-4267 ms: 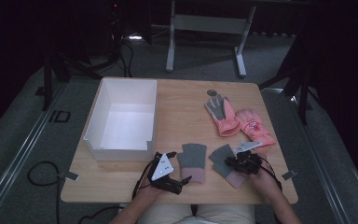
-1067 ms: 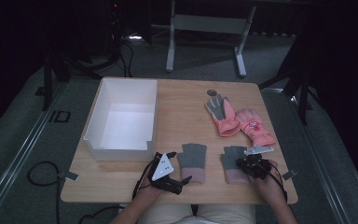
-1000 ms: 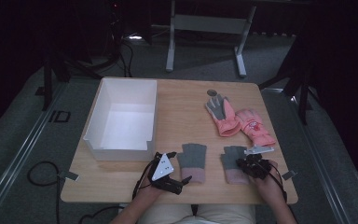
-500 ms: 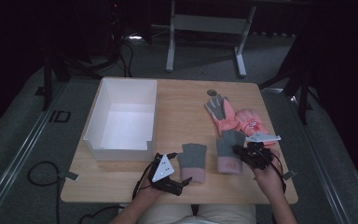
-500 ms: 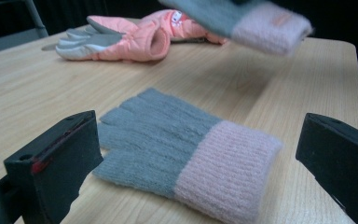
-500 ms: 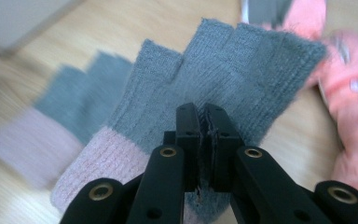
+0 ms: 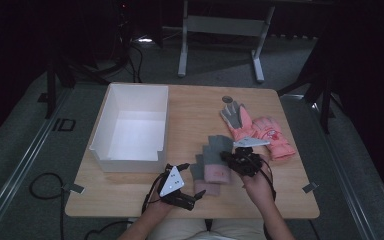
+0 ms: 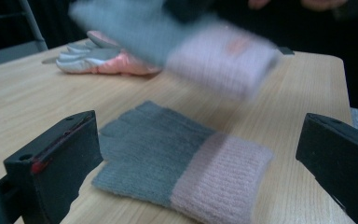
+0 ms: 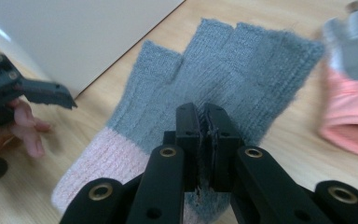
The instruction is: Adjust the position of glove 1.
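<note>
Two grey fingerless gloves with pink cuffs are near the table's front. One grey glove (image 7: 197,176) (image 8: 182,163) lies flat on the wood between the wide-apart jaws of my left gripper (image 7: 191,180) (image 8: 196,154), which is open and not touching it. My right gripper (image 7: 228,158) (image 9: 204,122) is shut on the second grey glove (image 7: 215,159) (image 9: 228,70) and holds it in the air just above and right of the flat one. In the left gripper view the held glove (image 8: 205,46) hangs blurred overhead.
A white open box (image 7: 130,125) (image 9: 74,28) stands at the left of the table. A pair of pink and grey winter gloves (image 7: 255,127) (image 8: 102,60) (image 9: 349,102) lies at the right rear. A small round disc (image 7: 227,98) sits behind them.
My right gripper has risen and moved left with the grey glove, from the table's right front to over the other grey glove. The left gripper has stayed put.
</note>
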